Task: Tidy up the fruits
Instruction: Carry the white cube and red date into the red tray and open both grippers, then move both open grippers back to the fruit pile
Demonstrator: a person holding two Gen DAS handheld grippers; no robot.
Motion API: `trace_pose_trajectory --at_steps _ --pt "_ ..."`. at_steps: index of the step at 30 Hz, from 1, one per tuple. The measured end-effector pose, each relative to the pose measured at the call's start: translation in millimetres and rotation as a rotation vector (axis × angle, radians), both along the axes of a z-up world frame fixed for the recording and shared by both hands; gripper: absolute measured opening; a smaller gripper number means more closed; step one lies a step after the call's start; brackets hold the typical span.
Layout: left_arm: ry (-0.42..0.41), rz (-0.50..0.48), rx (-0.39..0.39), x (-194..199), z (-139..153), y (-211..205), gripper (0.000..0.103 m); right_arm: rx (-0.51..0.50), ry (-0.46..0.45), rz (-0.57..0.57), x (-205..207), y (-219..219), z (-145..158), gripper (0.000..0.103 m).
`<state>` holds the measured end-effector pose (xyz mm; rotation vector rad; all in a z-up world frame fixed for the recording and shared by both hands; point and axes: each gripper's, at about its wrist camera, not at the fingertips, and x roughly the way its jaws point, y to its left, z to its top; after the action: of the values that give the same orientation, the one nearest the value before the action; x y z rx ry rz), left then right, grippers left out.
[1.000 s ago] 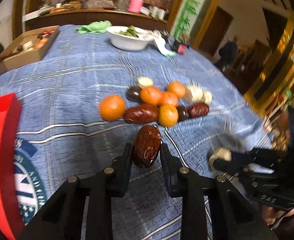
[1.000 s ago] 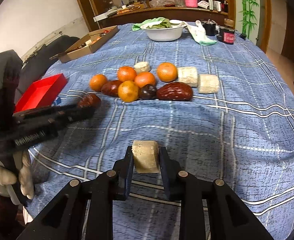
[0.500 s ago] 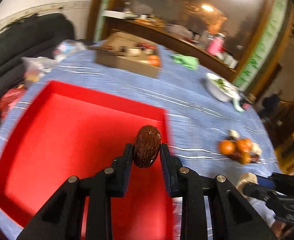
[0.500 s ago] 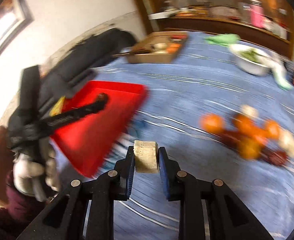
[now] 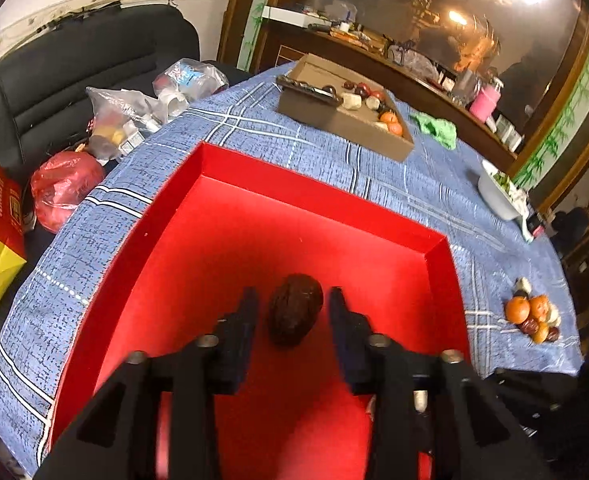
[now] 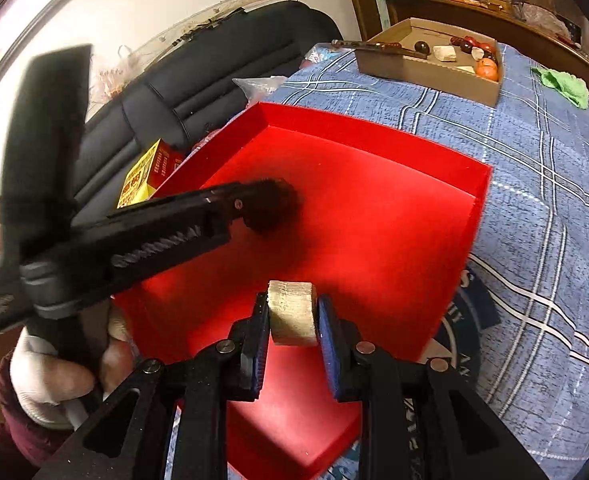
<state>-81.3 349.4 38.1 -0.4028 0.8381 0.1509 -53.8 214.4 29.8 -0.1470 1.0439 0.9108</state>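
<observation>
Two grippers hung over the red tray (image 5: 254,184). The left gripper (image 5: 293,312) had just been opening its jaws, the brown date (image 5: 294,314) loose between them. The right gripper (image 6: 292,318) clamped a pale block (image 6: 292,312) above the tray's near part.

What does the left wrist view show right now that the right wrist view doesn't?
Left wrist only: the fruit pile on the tablecloth, and clear gaps between the left gripper pads and the date; its jaws have just been opening. Right wrist only: the right gripper shut on the pale block, plus the gloved hand holding the left tool. Both: the red tray and cardboard box.
</observation>
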Motion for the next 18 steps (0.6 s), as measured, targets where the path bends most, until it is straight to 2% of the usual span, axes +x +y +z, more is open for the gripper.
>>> trace_pose_trajectory --at_steps 4,6,9,13,14,18 --pt "-0.036 0.014 -0.026 -5.2 10.6 -2.7 0.066 0.004 -0.027 0.008 -0.6 2.2 3.2 0.03" --pt "-0.033 0.038 -0.026 -9.0 18.1 -7.5 0.079 0.022 -0.052 0.0 -3.3 -5.1 13.2 0.031" --pt "-0.059 0.04 -0.036 -17.1 30.9 -18.6 0.081 0.054 -0.098 -0.034 -6.5 -26.7 31.2 0.036" --pt "-0.163 -0.027 -0.099 -30.3 50.1 -42.7 0.081 0.088 -0.212 -0.16 -14.0 -76.2 55.1 0.084" --pt "-0.187 -0.048 -0.093 -32.7 56.3 -52.4 0.081 0.093 -0.24 -0.19 -15.2 -88.4 59.0 0.09" --pt "-0.241 -0.124 -0.033 -35.9 77.3 -87.9 0.081 0.029 -0.337 -0.3 -20.4 -142.2 68.4 0.09"
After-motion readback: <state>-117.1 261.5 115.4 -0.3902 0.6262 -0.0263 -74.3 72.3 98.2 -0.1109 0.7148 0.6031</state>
